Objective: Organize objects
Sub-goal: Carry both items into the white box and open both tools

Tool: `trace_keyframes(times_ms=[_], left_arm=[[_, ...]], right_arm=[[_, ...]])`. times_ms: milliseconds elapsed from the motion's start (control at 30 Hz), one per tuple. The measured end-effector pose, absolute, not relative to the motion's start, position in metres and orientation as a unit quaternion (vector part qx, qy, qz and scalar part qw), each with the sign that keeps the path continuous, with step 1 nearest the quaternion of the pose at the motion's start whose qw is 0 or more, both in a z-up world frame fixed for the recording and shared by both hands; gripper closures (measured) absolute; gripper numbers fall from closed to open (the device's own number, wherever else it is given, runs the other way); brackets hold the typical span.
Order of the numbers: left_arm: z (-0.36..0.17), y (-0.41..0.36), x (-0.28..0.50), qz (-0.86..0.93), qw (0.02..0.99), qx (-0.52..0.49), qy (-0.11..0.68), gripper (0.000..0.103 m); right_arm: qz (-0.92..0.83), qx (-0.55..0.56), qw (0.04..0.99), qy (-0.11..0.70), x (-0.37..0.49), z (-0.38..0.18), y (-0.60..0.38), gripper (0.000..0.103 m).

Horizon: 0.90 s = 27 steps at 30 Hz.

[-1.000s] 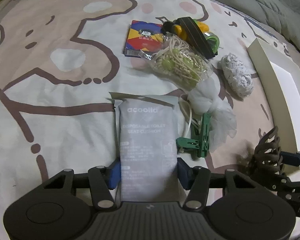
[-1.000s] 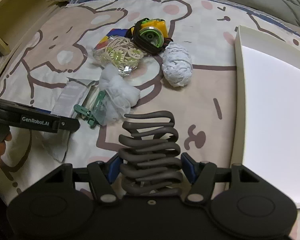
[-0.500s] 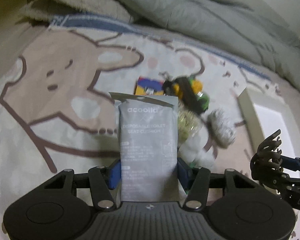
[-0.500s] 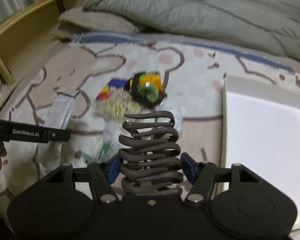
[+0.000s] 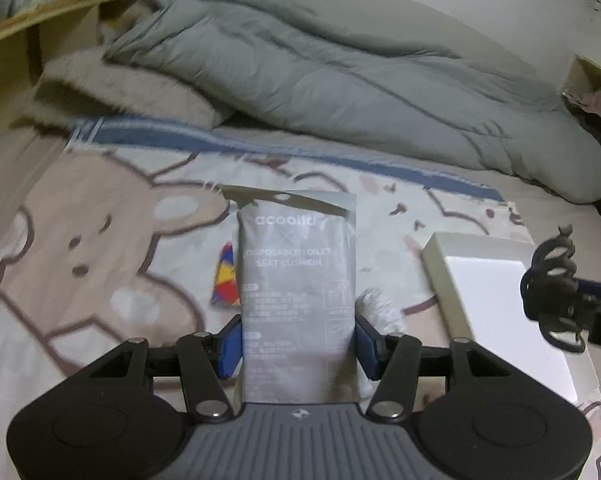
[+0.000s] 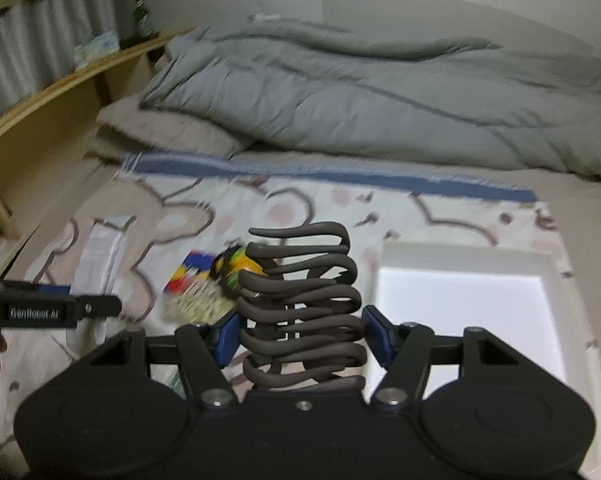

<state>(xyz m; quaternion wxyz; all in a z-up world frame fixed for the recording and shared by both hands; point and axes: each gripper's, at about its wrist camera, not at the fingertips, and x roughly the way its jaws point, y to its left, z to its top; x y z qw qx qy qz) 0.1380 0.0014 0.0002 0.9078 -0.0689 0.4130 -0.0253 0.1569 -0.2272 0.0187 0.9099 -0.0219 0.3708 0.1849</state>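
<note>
Left wrist view: the left gripper [image 5: 298,346] has its blue pads clamped on both sides of a flat grey packet [image 5: 296,280], partly closed around it. The packet stands upright between the pads, lifted above the bed [image 5: 80,240]. It's matte silver-grey with a torn-looking top edge, a brand name in pale letters and "DISPOSABLE TOILET SEAT CUSHION" printed below, then small print and a couple of line icons. Behind it peeks a colourful card [image 5: 225,280] on the left and a white crumpled wad [image 5: 380,308] on the right, both lying on the bear-print sheet. A white tray [image 5: 444,280] sits on the bed to the right, and the other gripper shows at the far right edge carrying a dark claw clip [image 5: 552,288] over the tray. A grey duvet [image 5: 340,80] is bunched up at the back.

Right wrist view: the right gripper [image 6: 302,338] is squeezed partway onto that hair claw clip [image 6: 300,300], pads pressing on its two sides. The clip is dark brown, with curved wavy teeth stacked in rows, held upright in the air. Behind it on the sheet is a blurry pile: the colourful card [image 6: 186,272], a yellow-green thing [image 6: 240,266] and a pale tangled bundle [image 6: 194,306]. The tray [image 6: 392,256] is just right of the clip. The left gripper comes in from the left with the packet [image 6: 98,256] seen edge-on.
</note>
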Motion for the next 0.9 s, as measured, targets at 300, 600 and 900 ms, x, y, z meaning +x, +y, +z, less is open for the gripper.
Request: trace_keyframes(times_ms=[300, 600, 900], left_arm=[[0.012, -0.081, 0.186, -0.079, 0.915, -0.059, 0.392, 0.046], [-0.011, -0.174, 0.238, -0.118, 0.908, -0.057, 0.397, 0.046], [-0.057, -0.24, 0.279, -0.143, 0.888, -0.059, 0.434, 0.046]], right_arm=[[0.145, -0.014, 0.925, 0.351, 0.211, 0.029, -0.282, 0.039], [0.103, -0.017, 0.924, 0.368, 0.263, 0.005, -0.336, 0.039], [0.067, -0.003, 0.907, 0.416, 0.294, -0.041, -0.385, 0.039]])
